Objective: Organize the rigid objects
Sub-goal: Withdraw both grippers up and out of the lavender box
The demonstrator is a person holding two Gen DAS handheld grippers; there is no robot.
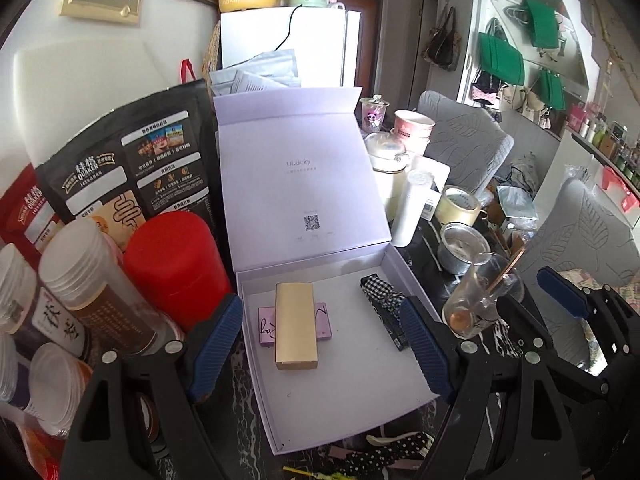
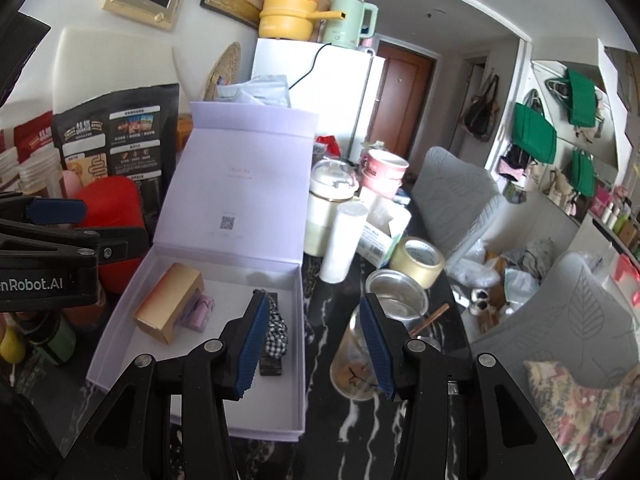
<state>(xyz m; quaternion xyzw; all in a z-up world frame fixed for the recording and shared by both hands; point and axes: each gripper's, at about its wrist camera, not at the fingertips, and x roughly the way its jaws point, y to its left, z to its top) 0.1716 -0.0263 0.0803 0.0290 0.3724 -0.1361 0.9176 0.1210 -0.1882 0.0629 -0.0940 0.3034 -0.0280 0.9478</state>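
An open lilac box (image 1: 340, 408) lies on the dark marble table, its lid standing up behind it; it also shows in the right wrist view (image 2: 224, 412). Inside, a gold box (image 1: 295, 325) rests on a small pink box (image 1: 325, 322), and a black stick with checkered cloth (image 1: 386, 312) lies at the right wall. My left gripper (image 1: 320, 346) is open and empty just above the box. My right gripper (image 2: 312, 346) is open and empty over the box's right edge, near the checkered item (image 2: 276, 330). The gold box (image 2: 168, 306) lies to its left.
Left of the box stand a red canister (image 1: 176, 268), several jars (image 1: 92, 296) and black Quaker bags (image 1: 132, 168). Right of it are a glass cup with a spoon (image 2: 356, 364), a metal bowl (image 2: 396, 296), a tape roll (image 2: 418, 262), a white cylinder (image 2: 342, 240) and grey chairs (image 2: 456, 196).
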